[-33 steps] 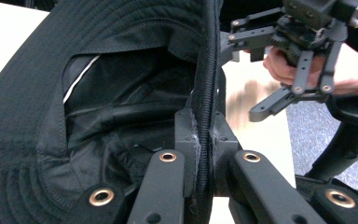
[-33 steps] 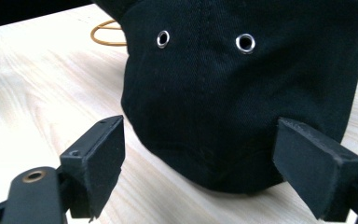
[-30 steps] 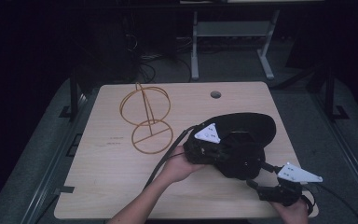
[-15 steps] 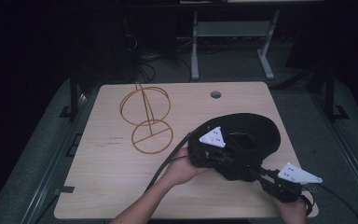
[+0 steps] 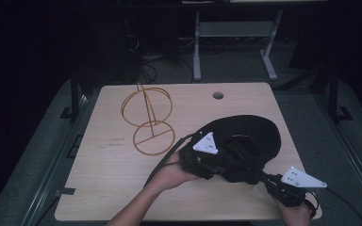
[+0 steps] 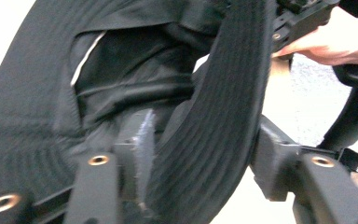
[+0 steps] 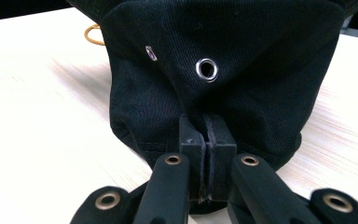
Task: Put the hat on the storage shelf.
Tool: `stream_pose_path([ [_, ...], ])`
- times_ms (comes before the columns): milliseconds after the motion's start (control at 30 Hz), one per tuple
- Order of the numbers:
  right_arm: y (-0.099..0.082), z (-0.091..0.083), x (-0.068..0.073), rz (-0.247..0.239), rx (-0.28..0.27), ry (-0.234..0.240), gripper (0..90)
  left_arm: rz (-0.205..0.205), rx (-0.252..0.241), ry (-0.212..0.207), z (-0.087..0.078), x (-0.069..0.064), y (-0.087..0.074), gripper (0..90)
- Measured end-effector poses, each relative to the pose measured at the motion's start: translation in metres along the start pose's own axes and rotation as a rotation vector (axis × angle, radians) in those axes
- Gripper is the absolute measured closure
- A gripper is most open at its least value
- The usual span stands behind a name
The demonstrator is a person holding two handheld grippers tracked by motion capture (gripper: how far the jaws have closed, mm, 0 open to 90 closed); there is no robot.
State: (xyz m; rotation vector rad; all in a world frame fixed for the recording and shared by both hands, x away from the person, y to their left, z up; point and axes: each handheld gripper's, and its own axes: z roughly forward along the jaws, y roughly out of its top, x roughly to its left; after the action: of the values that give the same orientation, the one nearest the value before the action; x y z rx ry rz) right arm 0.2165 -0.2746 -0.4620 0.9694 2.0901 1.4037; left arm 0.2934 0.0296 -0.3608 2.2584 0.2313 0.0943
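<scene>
The black hat (image 5: pixel 245 141) is hiding the left gripper's (image 5: pixel 202 160) jaws in the high view. Beneath the hat, in the right gripper view, the right gripper's (image 7: pixel 207 140) pad tips are vanishing into fabric.

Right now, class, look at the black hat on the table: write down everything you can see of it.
The black hat is a soft cloth bucket hat with a wide stitched brim and small metal eyelets in its crown. It lies crumpled at the right front of the wooden table, right of the wire stand. The right gripper is shut on a fold of its crown; the brim passes between the left gripper's jaws.
</scene>
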Motion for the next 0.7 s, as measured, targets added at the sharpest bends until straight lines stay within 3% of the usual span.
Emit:
stream_pose_path([
  [200,0.000,-0.001,0.001,0.013,-0.007,-0.003,87.2,-0.021,-0.050,0.018,-0.019,0.000,-0.004,36.1],
  [500,0.001,-0.002,0.003,0.002,-0.012,-0.006,87.2,-0.047,-0.088,0.040,-0.033,-0.005,-0.034,36.3],
  [700,0.006,-0.004,0.002,0.000,-0.030,-0.003,87.4,-0.043,-0.108,0.089,-0.043,-0.008,-0.053,36.3],
])
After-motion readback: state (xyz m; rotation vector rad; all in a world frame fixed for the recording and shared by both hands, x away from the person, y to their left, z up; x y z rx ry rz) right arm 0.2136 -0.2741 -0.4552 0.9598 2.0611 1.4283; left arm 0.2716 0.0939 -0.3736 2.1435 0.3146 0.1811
